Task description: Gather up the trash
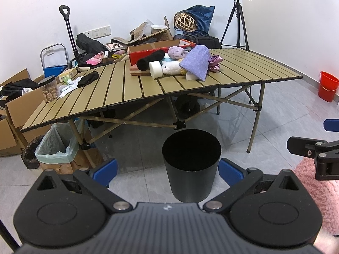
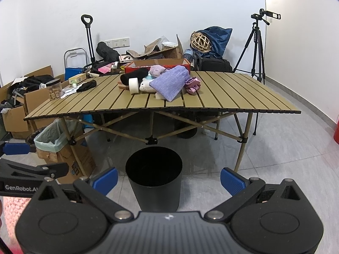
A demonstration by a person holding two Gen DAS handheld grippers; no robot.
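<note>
Down at the bottom of the left wrist view, the left gripper (image 1: 168,172) has its 2 blue-padded fingers (image 1: 106,171) spread wide apart, holding nothing. Between them, low in the centre of the frame, stands the round black matte trash bin (image 1: 191,167), upright on the grey tiled floor (image 1: 264,154), its mouth open and its inside dark. The right gripper (image 2: 168,180) is likewise spread apart and empty, with the same bin just ahead of it, lower centre of the right wrist view. Each gripper shows at the edge of the other's view.

Beyond the bin, across the middle of both frames, stretches the tan slatted folding table (image 1: 118,89). Near its centre lies a heap: a lilac knitted cloth (image 1: 196,62), a white roll of tape (image 1: 155,69), a white plush toy (image 1: 170,68), a black cylinder (image 1: 149,60) and a red open cardboard box (image 1: 148,51). Toward the table's left end sit a clear jar with a black lid (image 1: 49,89), a black glove (image 1: 88,79) and some white paper scraps (image 1: 67,87). Under that end, at lower left, is a box lined with a pale green bag (image 1: 56,146). A black tripod with a camera (image 1: 238,19) stands at upper right, and a red bucket (image 1: 328,85) sits at the right edge.
</note>
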